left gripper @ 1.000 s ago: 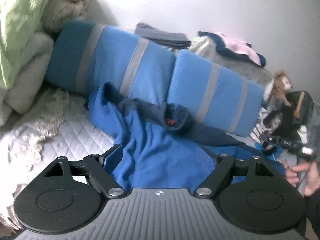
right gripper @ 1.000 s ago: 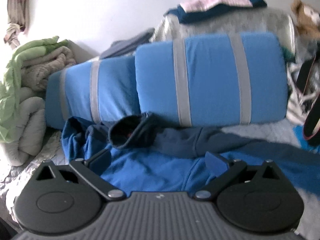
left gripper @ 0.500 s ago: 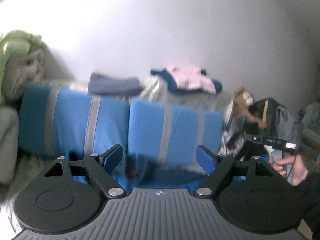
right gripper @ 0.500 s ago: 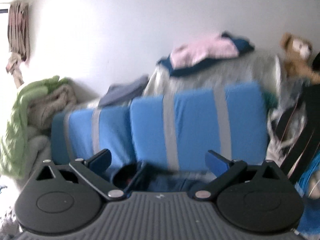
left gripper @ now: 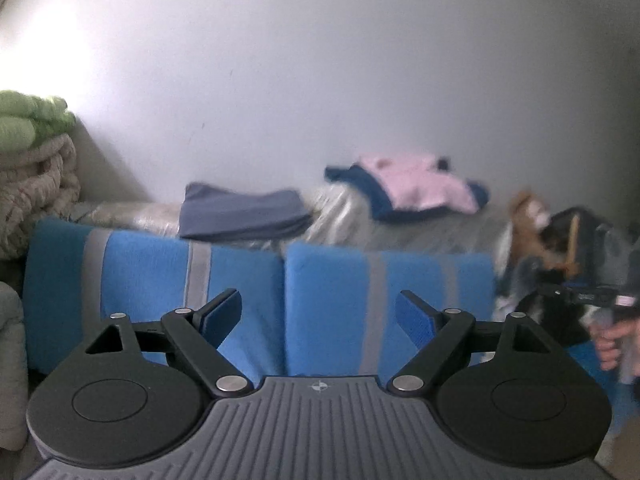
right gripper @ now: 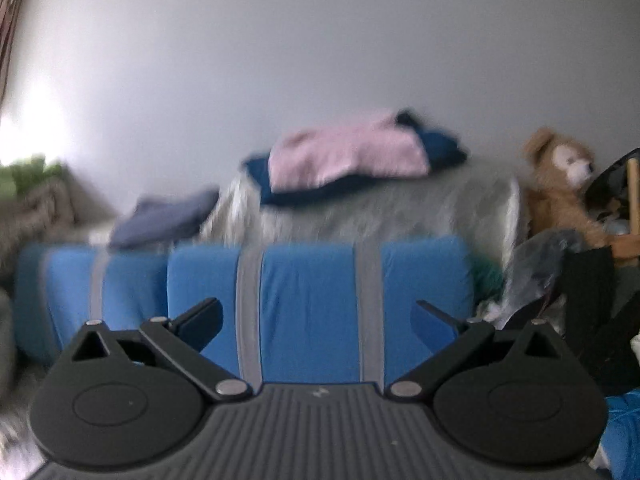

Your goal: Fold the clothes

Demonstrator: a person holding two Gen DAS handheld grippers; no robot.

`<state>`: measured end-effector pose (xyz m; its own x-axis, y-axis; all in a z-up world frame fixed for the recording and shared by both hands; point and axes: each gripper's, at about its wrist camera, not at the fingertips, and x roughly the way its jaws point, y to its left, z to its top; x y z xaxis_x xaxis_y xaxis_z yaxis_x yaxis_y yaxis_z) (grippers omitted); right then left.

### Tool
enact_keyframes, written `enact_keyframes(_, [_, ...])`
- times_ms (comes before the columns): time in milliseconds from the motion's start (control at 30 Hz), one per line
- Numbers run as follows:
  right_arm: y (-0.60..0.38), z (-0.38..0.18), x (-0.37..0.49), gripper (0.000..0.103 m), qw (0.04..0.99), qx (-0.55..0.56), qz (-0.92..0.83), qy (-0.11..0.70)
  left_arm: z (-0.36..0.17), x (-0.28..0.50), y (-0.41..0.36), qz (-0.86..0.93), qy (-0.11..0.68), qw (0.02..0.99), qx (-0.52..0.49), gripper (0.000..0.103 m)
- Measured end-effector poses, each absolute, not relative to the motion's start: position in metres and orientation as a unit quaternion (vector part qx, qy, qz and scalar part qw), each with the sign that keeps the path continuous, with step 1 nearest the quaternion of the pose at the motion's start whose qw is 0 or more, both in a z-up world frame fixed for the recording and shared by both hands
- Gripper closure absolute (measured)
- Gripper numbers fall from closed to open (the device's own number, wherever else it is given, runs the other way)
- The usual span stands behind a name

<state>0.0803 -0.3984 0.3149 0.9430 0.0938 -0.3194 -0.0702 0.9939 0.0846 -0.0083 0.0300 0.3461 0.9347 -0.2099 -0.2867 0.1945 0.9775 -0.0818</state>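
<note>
My left gripper [left gripper: 318, 304] is held up in the air facing two blue pillows [left gripper: 384, 304]; its jaws are opening and nothing is between them. The right gripper [right gripper: 318, 308] is open and empty too, facing the same pillows [right gripper: 312, 304]. Only a patch of bright blue cloth [right gripper: 624, 428] shows at the lower right; the rest of the bed surface is hidden below both grippers. Behind the pillows lie a folded grey-blue garment [left gripper: 240, 212] and a pink garment on a navy one [left gripper: 420, 188]. The other gripper [left gripper: 580, 296] and the hand [left gripper: 612, 344] holding it appear at the right edge.
A stack of green and beige blankets [left gripper: 32, 160] rises at the left. A brown teddy bear [right gripper: 560, 184] and dark bags [right gripper: 600, 288] crowd the right. A plain white wall [left gripper: 320, 60] fills the upper half. The picture is motion-blurred.
Both grippers have risen from just above the blue hoodie on the bed, which has dropped out of view. The pillows and wall now fill both views.
</note>
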Motion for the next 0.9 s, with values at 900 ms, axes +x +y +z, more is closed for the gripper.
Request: enact_keyframes(900, [-0.250, 0.054, 0.172, 0.000, 0.932, 0.056, 0.068, 0.351, 0.052, 0.218, -0.030, -0.198, 0.354, 0.907, -0.111, 0.020])
